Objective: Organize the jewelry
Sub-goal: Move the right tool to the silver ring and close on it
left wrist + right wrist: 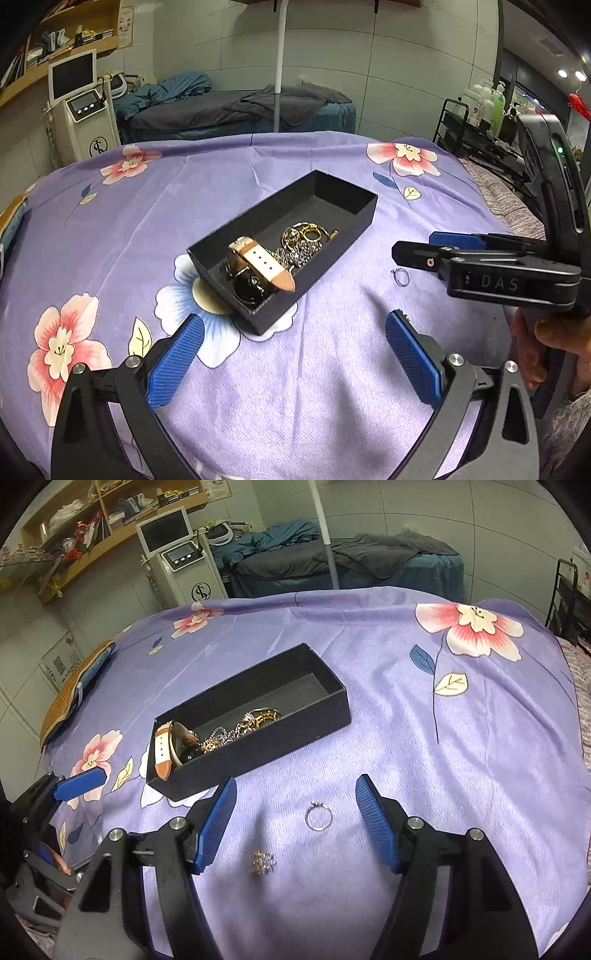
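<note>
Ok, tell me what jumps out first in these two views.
A black box sits mid-bed on the purple floral sheet, with a watch and gold and silver jewelry heaped at its near end. A ring and a sparkly piece lie loose between the open right tongs.

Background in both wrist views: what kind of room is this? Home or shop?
Probably a beauty or massage salon, not a home. A treatment bed with towels stands behind, a screen-topped salon machine beside it, and a trolley of pump bottles at the right. The work surface is another bed under a floral sheet.
</note>
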The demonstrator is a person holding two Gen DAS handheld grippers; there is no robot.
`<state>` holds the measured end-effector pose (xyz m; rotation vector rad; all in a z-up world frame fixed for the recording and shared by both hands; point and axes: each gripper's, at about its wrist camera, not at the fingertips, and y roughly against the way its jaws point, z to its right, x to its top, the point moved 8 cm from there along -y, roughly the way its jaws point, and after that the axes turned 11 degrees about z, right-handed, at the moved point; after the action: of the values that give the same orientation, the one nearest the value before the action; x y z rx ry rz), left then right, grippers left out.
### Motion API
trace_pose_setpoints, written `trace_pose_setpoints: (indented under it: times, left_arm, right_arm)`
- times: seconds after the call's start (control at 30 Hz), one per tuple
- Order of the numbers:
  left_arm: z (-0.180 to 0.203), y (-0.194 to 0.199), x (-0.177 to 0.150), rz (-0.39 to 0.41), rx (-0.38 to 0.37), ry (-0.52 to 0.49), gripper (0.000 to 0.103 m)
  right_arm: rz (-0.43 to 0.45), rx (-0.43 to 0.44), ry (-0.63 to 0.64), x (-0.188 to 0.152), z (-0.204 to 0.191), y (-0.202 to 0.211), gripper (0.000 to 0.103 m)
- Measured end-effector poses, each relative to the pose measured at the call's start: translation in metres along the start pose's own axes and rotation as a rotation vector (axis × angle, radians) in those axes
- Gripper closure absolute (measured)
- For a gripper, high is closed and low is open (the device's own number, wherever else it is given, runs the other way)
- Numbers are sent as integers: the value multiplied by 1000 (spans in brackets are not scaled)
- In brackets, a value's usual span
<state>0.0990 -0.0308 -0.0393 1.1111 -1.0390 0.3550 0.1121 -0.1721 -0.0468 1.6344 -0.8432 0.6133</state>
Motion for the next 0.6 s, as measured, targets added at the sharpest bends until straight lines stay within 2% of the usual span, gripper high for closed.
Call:
trace_pose_setpoints:
  times: [0.2,0.6]
  left_arm:
    - [13,1,-16,-26,-20,-6,6]
    - [33,-2,-36,-63,-43,-40,6]
  right_arm:
    - [-26,-19,-18,-23,10,8,36]
    - [-50,-40,35,-43,15,19,36]
